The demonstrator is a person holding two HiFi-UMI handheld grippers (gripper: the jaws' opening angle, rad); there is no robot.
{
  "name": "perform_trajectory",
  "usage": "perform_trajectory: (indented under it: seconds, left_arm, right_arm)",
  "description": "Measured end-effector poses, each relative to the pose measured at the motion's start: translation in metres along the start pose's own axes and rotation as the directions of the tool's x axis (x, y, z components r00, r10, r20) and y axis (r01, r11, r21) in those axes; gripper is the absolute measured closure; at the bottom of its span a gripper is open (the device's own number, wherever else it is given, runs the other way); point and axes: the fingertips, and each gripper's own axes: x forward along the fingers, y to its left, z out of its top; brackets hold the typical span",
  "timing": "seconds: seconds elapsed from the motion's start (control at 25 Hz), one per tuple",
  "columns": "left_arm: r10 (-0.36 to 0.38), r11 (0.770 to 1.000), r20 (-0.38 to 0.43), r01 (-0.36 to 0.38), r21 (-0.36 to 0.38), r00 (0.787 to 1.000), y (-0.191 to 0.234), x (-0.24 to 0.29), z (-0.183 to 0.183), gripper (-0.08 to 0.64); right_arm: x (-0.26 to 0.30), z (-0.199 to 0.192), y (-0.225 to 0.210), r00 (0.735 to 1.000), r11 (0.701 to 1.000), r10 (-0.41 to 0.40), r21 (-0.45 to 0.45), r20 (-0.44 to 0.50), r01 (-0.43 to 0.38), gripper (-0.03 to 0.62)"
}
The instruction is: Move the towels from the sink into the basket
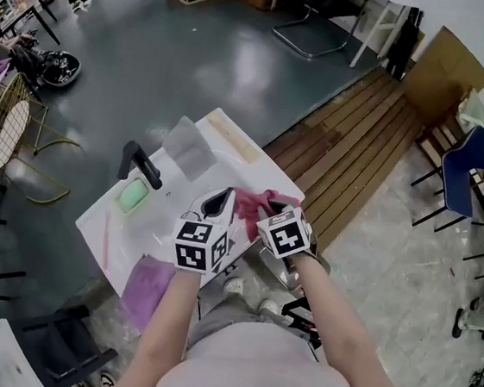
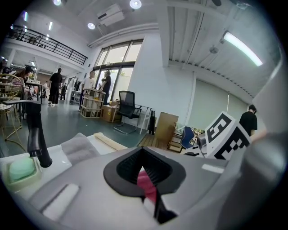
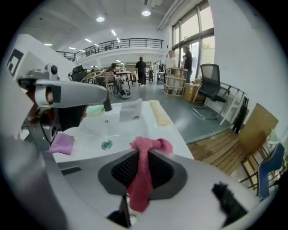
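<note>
Right gripper view: pink towel (image 3: 150, 144) pinched tight in right gripper (image 3: 143, 167) jaws, at the sink (image 3: 92, 131) edge
Left gripper (image 2: 146, 175): jaws closed on it too
Do it well: keep both grips tight, lift it clear

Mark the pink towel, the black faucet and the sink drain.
pink towel (image 3: 141, 179), right gripper view, strip between the jaws.
black faucet (image 2: 35, 134), left gripper view, upright stem.
sink drain (image 3: 106, 144), right gripper view, its centre.
</note>
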Motion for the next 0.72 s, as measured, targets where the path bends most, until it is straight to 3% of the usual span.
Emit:
perform_trajectory:
  seconds: [0.36,0.72]
  left_arm:
    - [-0.023,0.999,0.017,0.023,0.033,1.0,-0.032,-0.007,0.006,0.557]
    - [-0.046,0.998,0.01,0.046,0.036,0.999,-0.055,-0.009,-0.002,0.557]
  right_arm:
    - [-0.039,0.008,-0.003,0.996,1.0,0.012,0.012,0.092,-0.013,0.52]
    - [-0.072,-0.002,-0.013,0.992,0.999,-0.032,0.015,0.124,0.03,0.52]
